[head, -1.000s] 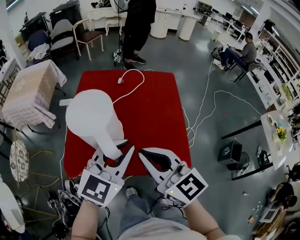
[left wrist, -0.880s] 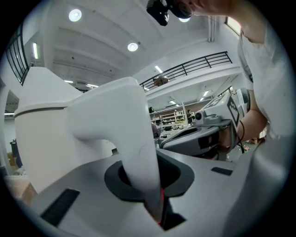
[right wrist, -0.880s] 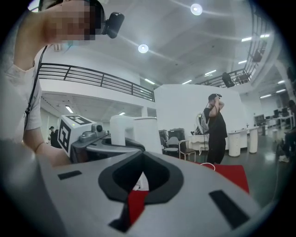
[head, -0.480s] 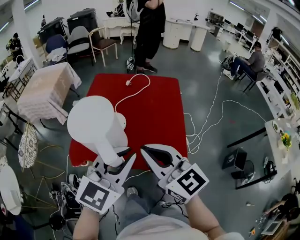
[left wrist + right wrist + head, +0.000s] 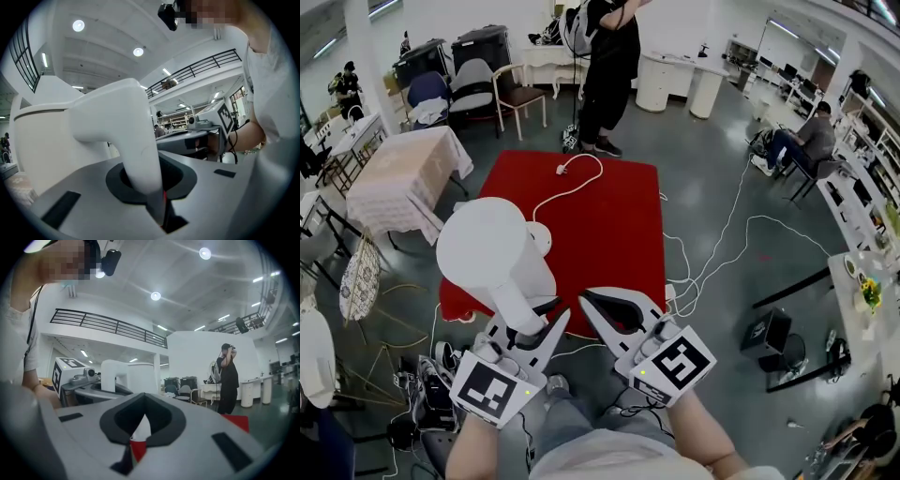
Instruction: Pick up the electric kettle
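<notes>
The white electric kettle hangs in the air over the left side of the red rug, tilted with its lid toward me. My left gripper is shut on the kettle's handle, which fills the space between the jaws in the left gripper view; the kettle's body rises at the left there. My right gripper floats just right of it, shut with nothing held. In the right gripper view the kettle and the left gripper show beyond the closed right gripper.
The round kettle base lies on the rug, its white cord running to the far edge. A person stands past the rug. A cloth-covered table and chairs are at left; loose cables cross the floor at right.
The kettle stays clamped in my left gripper and has risen a little; the rug looks smaller and farther below. The right gripper keeps its place beside the left.
</notes>
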Tool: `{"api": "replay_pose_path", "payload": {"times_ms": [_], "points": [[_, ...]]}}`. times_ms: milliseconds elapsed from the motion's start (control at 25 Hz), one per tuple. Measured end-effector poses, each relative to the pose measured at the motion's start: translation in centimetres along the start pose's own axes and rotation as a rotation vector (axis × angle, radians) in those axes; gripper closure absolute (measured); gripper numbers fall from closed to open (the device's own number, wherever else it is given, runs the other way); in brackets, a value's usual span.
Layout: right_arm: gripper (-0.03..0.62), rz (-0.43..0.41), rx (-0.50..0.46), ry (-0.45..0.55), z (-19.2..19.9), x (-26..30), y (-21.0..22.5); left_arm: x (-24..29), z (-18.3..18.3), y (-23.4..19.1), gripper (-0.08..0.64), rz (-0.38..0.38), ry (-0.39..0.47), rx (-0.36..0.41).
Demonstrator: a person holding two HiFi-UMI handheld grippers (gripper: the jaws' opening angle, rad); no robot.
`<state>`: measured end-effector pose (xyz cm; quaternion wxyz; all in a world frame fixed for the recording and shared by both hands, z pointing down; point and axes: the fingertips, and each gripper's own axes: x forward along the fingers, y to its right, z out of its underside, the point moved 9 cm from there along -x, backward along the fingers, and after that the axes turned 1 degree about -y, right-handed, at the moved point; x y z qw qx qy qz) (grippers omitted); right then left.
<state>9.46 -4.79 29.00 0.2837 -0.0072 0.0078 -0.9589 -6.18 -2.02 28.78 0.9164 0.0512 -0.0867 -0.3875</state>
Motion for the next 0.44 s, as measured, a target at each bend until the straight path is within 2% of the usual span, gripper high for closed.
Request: {"api": "replay_pose_path", "payload": {"times_ms": [440], "points": [[0.586, -0.039, -0.005, 0.026, -0.4, -0.1, -1.0, -1.4, -0.6, 0.3, 0.514, -0.052, -0.011, -0.006]]}}
